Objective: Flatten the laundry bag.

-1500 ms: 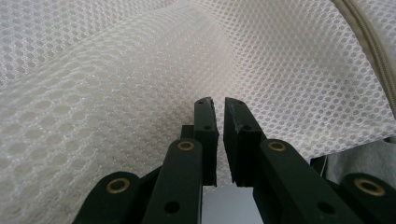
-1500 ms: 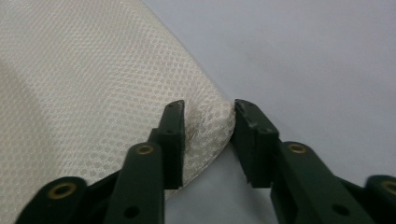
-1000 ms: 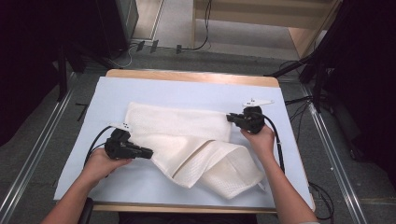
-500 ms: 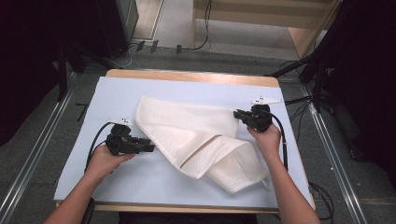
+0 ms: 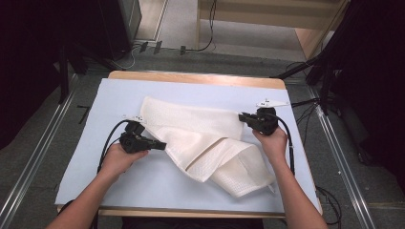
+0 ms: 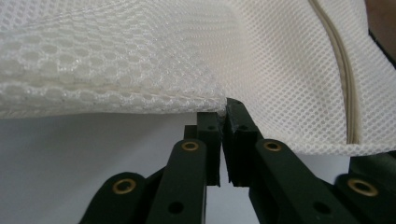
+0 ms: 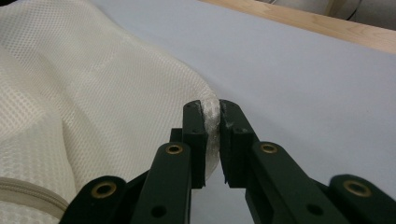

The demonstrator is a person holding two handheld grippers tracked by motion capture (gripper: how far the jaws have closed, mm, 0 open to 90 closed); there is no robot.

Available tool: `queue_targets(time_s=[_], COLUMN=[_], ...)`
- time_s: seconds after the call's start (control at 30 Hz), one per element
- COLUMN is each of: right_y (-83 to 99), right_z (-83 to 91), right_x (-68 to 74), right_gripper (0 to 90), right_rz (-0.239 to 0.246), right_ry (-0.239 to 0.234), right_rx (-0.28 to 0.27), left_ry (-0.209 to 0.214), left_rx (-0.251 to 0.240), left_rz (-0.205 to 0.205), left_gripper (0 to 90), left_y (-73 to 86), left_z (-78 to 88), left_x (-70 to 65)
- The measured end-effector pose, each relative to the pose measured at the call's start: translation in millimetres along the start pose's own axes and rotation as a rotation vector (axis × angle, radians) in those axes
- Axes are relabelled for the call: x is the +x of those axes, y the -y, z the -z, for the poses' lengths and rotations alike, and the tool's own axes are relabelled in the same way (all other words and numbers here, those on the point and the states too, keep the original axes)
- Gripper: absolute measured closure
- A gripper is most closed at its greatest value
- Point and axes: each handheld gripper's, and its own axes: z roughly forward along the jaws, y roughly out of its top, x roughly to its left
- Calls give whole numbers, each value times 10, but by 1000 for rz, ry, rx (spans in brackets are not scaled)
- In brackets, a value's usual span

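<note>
A white mesh laundry bag [image 5: 200,129] lies crumpled across the pale mat [image 5: 119,90], its folded end toward the front right. My left gripper [image 5: 162,144] points right at the bag's left edge. In the left gripper view its jaws [image 6: 223,109] have just been closing and now pinch the hem of the mesh [image 6: 140,60] at their tips; a zip seam [image 6: 343,79] runs down the right. My right gripper [image 5: 241,117] points left at the bag's right corner. In the right gripper view it [image 7: 212,112] is shut with a wad of mesh [image 7: 93,93] between the pads.
The mat covers a wooden table [image 5: 191,78]; bare mat lies to the left and along the front. Metal rails [image 5: 33,162] flank the table. Cables [image 5: 291,143] trail from both grippers, and more lie on the floor behind [image 5: 157,47].
The bag slid to the right with the right gripper. The left gripper came off the cloth, moved right after it, and now grips the bag's left edge.
</note>
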Motion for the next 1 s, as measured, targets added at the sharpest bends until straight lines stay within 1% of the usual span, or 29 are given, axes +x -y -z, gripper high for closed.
queue_targets(time_s=[0.03,0.1,0.17,0.2,0.23,0.3,0.33,0.37,0.4,0.43,0.47,0.5,0.53,0.6,0.63,0.67,0.7,0.77,0.83,0.87,0.9,0.93,1.0], right_y=[0,2,4,5,5,5,5,3,2,-10,-29,-38,-53,-68,-73,-73,-71,-64,-57,-53,-50,-49,-57], right_z=[6,27,47,54,73,95,109,119,124,126,131,133,143,150,150,153,152,148,132,117,101,96,90], right_x=[-10,-44,-81,-99,-128,-176,-201,-224,-241,-255,-269,-280,-297,-312,-321,-328,-336,-348,-346,-337,-332,-322,-305], right_gripper=[837,838,838,838,838,838,838,838,838,838,838,838,838,838,838,838,838,837,836,826,808,783,698], right_rz=[-2,-8,-11,-11,-16,-29,-36,-40,-39,-42,-35,-32,-41,-44,-42,-42,-50,-52,-55,-57,-56,-58,-57], right_ry=[5,17,28,32,46,59,64,73,85,88,101,108,106,112,121,128,135,148,146,139,135,137,136], right_rx=[2,3,4,3,4,-8,-12,-12,-16,-6,1,-9,-18,-24,-22,-23,-22,-15,-12,-8,-8,-6,-16], left_ry=[3,-2,-10,-6,-5,-19,-13,-19,-16,-20,-26,-29,-44,-63,-66,-70,-77,-81,-76,-62,-61,-60,-41], left_rx=[-3,-18,-20,-17,-11,-3,0,5,6,11,15,32,41,52,48,54,50,47,44,42,47,37,-2], left_rz=[-12,-12,-7,1,7,12,18,17,25,26,26,32,27,34,41,45,55,58,45,53,55,49,50], left_gripper=[886,888,888,888,887,887,886,885,885,886,887,889,891,893,894,894,893,892,872,855,821,790,737], left_y=[2,20,44,68,82,121,137,149,159,171,177,186,192,218,231,244,258,268,281,287,286,288,297], left_z=[33,141,194,235,254,298,317,337,346,362,372,385,396,432,443,461,470,483,464,456,459,472,529], left_x=[8,51,90,136,165,220,248,268,286,306,321,344,354,398,415,443,461,482,471,471,472,472,461])
